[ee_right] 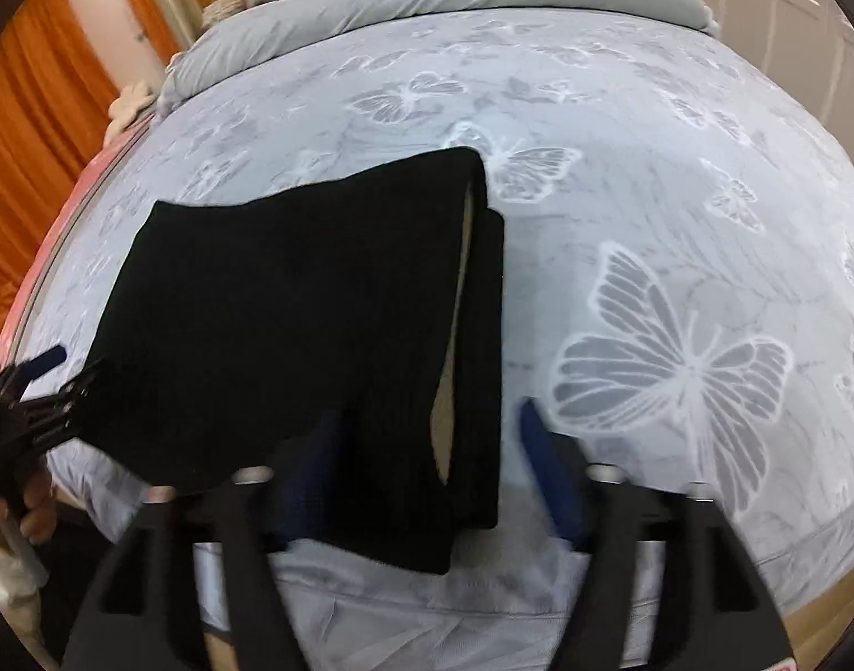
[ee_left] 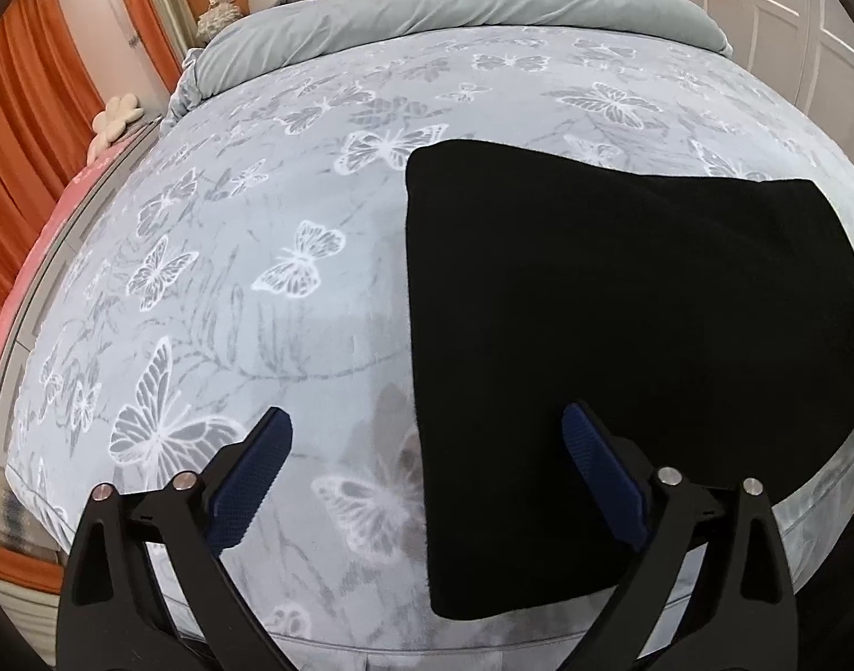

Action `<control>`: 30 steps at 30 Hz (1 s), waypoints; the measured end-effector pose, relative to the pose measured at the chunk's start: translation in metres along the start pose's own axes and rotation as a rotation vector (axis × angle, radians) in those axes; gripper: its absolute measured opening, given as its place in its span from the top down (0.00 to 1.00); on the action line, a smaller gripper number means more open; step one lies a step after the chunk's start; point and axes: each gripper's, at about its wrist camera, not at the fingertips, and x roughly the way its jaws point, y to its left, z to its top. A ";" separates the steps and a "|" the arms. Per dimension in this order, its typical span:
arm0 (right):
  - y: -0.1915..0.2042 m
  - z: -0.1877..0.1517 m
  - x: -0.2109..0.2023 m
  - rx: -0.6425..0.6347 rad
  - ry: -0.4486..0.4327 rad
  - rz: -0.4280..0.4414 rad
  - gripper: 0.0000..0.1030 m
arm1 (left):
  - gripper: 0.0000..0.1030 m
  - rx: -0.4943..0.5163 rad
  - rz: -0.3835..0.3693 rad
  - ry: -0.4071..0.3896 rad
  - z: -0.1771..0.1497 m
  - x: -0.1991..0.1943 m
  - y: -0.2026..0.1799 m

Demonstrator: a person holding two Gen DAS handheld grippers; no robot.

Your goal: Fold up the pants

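Observation:
The black pants (ee_left: 622,335) lie folded into a broad rectangle on the butterfly-print bedspread (ee_left: 259,223), near the bed's front edge. My left gripper (ee_left: 424,475) is open and empty, its jaws straddling the pants' left edge just above the fabric. In the right wrist view the pants (ee_right: 292,307) show a layered right edge with a pale inner strip. My right gripper (ee_right: 427,469) is open, its blue pads either side of the pants' near right corner. The left gripper (ee_right: 41,386) shows at the far left, by the pants' left edge.
A rolled grey duvet (ee_left: 454,17) lies across the far end of the bed. Orange curtains (ee_left: 29,128) hang on the left and white doors (ee_left: 762,17) stand at the back right. The bedspread (ee_right: 678,223) stretches right of the pants.

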 end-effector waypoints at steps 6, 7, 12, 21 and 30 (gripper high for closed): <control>-0.005 0.001 0.021 0.074 0.067 0.061 0.23 | 0.07 -0.009 -0.015 0.007 0.000 0.002 -0.003; -0.006 0.001 0.022 0.082 0.069 0.071 0.23 | 0.07 -0.009 -0.016 0.007 0.000 0.002 -0.003; -0.014 -0.002 0.025 0.147 0.088 0.135 0.22 | 0.07 -0.033 -0.053 0.007 0.001 0.003 -0.003; -0.020 -0.005 0.026 0.194 0.095 0.196 0.22 | 0.06 -0.099 -0.276 0.129 0.003 0.026 -0.013; -0.022 -0.008 0.030 0.218 0.095 0.215 0.18 | 0.05 -0.196 -0.351 0.179 0.010 0.043 -0.012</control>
